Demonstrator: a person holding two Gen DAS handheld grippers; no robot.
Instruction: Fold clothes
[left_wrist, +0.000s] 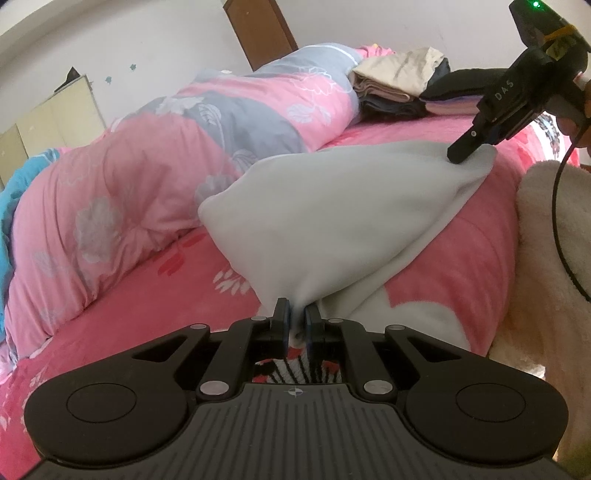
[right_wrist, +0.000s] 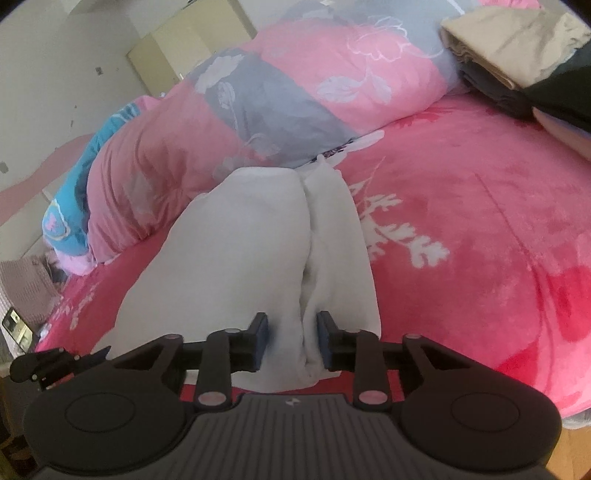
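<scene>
A pale grey-white garment (left_wrist: 332, 221) lies partly raised over the pink bed sheet (left_wrist: 147, 302). It is stretched between my two grippers. My left gripper (left_wrist: 297, 325) is shut on its near edge, with a pinch of fabric between the blue pads. In the left wrist view my right gripper (left_wrist: 463, 149) grips the garment's far corner at the upper right. In the right wrist view the garment (right_wrist: 258, 240) is bunched in two thick folds, and the right gripper (right_wrist: 293, 339) is closed on that bundle.
A rolled pink and grey floral duvet (left_wrist: 147, 166) lies along the far side of the bed. A stack of folded clothes (left_wrist: 399, 85) sits at the back right. A cream fluffy sleeve (left_wrist: 546, 266) and a hand (left_wrist: 576, 125) are at the right edge. Blue cloth (right_wrist: 74, 199) lies at the left.
</scene>
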